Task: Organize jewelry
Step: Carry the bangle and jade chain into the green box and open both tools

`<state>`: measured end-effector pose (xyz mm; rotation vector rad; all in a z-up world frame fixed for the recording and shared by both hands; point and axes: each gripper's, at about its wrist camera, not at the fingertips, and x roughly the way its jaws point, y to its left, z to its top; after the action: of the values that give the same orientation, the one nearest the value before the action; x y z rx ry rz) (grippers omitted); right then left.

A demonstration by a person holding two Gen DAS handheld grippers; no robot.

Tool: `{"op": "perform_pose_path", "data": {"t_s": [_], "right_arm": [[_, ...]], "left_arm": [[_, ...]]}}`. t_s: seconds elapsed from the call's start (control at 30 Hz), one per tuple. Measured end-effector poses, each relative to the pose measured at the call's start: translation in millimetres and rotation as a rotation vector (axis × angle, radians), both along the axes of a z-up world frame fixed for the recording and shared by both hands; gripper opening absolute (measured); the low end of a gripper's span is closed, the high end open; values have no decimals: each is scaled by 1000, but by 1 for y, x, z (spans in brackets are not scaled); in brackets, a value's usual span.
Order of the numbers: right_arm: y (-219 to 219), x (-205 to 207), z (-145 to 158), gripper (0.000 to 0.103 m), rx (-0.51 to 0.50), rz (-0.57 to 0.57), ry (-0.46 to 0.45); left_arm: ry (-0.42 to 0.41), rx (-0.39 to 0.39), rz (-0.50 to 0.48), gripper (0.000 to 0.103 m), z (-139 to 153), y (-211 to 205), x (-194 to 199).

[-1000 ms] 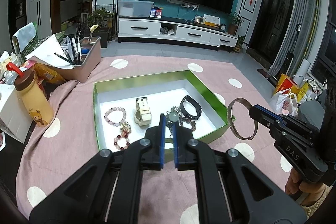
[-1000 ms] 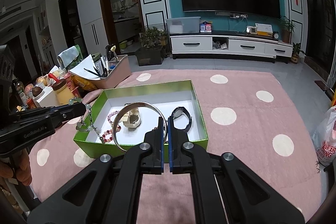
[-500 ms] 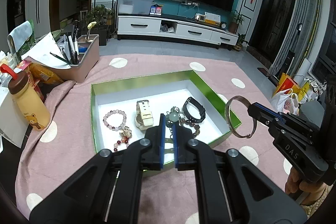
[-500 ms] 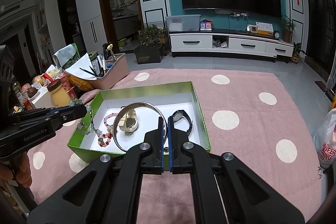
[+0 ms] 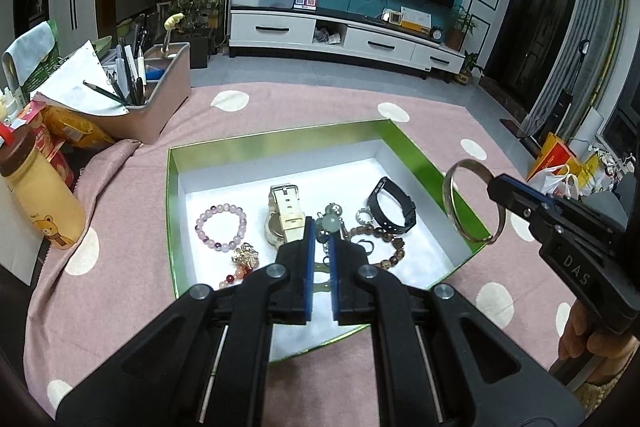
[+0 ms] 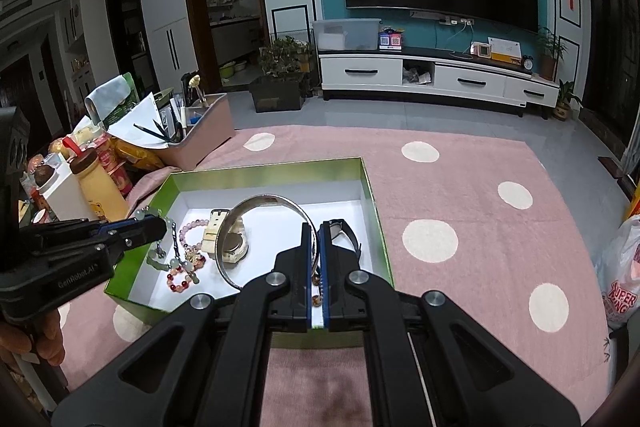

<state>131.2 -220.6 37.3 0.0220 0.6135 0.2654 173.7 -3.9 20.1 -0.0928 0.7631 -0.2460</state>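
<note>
A green box (image 5: 280, 139) with a white floor lies on the pink dotted cloth. In it are a pink bead bracelet (image 5: 222, 227), a cream watch (image 5: 284, 219), a black band (image 5: 392, 207) and a brown bead bracelet (image 5: 386, 247). My left gripper (image 5: 320, 225) is shut on a jade bead chain (image 5: 330, 223), which dangles over the box's left part (image 6: 176, 259). My right gripper (image 6: 315, 227) is shut on a silver bangle (image 6: 264, 197). In the left wrist view that bangle (image 5: 474, 203) hangs over the box's right wall. The left gripper (image 6: 162, 225) enters the right wrist view from the left.
A pink pen holder (image 5: 160, 107) and a yellow bear bottle (image 5: 40, 203) stand at the cloth's left edge among snack packets. A plastic bag (image 6: 624, 267) lies off the right side. A hand (image 5: 592, 347) grips the right tool.
Both grippers have moved forward and a little down toward the box. The jade chain now hangs over the box's left part and the bangle sits closer over its right wall.
</note>
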Motion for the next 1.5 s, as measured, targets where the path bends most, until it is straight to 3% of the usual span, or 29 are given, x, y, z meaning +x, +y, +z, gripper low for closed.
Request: {"op": "perform_pose_path", "data": {"t_s": [0.57, 1.0, 1.37, 1.5], "right_arm": [[18, 31, -13, 3, -32, 23, 43], [35, 64, -42, 4, -50, 46, 175], [43, 82, -49, 5, -82, 22, 217], [39, 88, -48, 12, -63, -4, 221]], "left_arm": [[57, 42, -15, 6, -24, -8, 21], [151, 84, -2, 6, -45, -10, 40], [164, 111, -3, 6, -47, -14, 45], [153, 115, -5, 17, -44, -15, 43]]}}
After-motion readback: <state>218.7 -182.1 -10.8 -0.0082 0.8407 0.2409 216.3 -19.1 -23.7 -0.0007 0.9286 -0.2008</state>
